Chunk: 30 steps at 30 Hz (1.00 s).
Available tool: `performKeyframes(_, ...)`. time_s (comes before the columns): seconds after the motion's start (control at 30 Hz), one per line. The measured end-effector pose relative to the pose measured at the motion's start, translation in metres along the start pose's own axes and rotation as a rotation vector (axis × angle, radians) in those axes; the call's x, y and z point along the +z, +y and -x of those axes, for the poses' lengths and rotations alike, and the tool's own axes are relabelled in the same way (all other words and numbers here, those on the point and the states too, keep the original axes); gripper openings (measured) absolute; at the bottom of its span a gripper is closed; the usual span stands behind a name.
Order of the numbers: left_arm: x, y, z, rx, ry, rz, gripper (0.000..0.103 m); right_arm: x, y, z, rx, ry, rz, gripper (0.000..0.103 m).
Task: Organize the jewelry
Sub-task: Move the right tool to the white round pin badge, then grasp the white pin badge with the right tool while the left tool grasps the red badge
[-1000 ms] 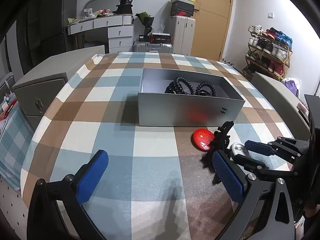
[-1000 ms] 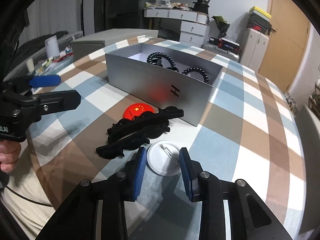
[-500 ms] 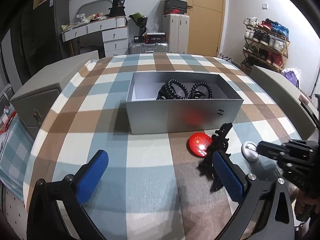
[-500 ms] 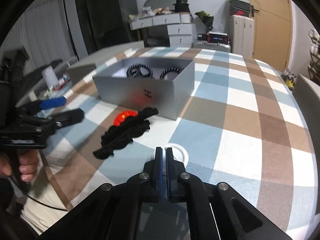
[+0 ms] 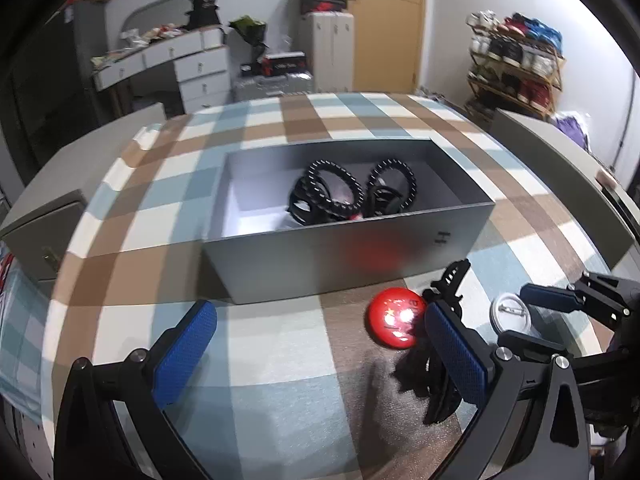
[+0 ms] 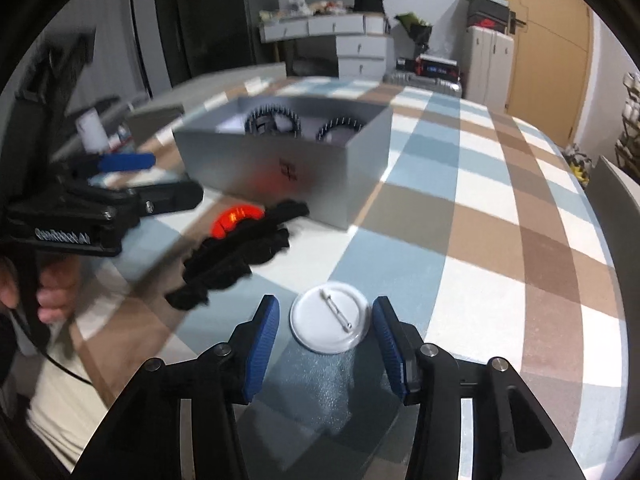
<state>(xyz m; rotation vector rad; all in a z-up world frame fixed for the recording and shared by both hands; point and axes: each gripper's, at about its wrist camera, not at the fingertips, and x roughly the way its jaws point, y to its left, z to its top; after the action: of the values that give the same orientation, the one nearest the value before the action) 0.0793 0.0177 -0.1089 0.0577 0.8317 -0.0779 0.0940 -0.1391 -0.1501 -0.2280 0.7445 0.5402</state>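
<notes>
A round white pin badge (image 6: 329, 317) lies face down on the checked tablecloth (image 6: 472, 216), its pale back up with a thin metal safety pin running slantwise across it; in the left wrist view the same badge (image 5: 511, 313) shows as a small shiny disc near the table's right side. The right gripper (image 6: 325, 340) stands over it with its blue-padded jaws opening, the badge lying between them but apart from both pads, so nothing is gripped. Just left of the badge sit black toothed hair claw clips (image 6: 236, 254) in a loose heap, and behind them a glossy red round badge (image 5: 395, 317) with small yellow marks, which lies close in front of the grey cardboard box (image 5: 332, 254). Inside the box are black beaded bracelets (image 5: 334, 192), coiled in rings toward its right half, over a white bottom. The left gripper (image 5: 320, 354) hovers above the cloth in front of the box with its jaws spread wide and empty, its right finger (image 5: 454, 346) in front of the clips; a hand (image 6: 54, 292) grasps its handle in the right wrist view.
</notes>
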Motion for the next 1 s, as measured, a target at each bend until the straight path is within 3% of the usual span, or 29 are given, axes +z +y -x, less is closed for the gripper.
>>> performKeyframes(0.07,0.001,-0.001,-0.002,-0.024,0.013,-0.013,0.102,-0.002,0.008,-0.001,-0.036,0.002,0.052,0.041)
performKeyframes(0.27,0.005,-0.004,-0.011,-0.077,0.072,-0.055,0.102,-0.007,0.012,0.003,-0.046,-0.013,0.085,0.04)
performKeyframes(0.47,0.005,0.0,-0.014,-0.044,0.083,-0.062,0.102,-0.014,0.004,0.01,-0.035,-0.018,0.049,0.041)
performKeyframes(0.53,0.005,0.0,-0.019,0.001,0.106,-0.073,0.101,-0.016,0.004,0.012,-0.036,-0.017,0.046,0.041)
performKeyframes(0.67,0.003,-0.007,-0.025,0.005,0.142,-0.093,0.101,-0.018,0.005,0.014,-0.027,-0.014,0.05,0.041)
performKeyframes(1.0,0.003,-0.04,-0.027,0.012,0.153,-0.248,0.102,-0.021,0.005,0.016,-0.014,-0.021,0.044,0.041)
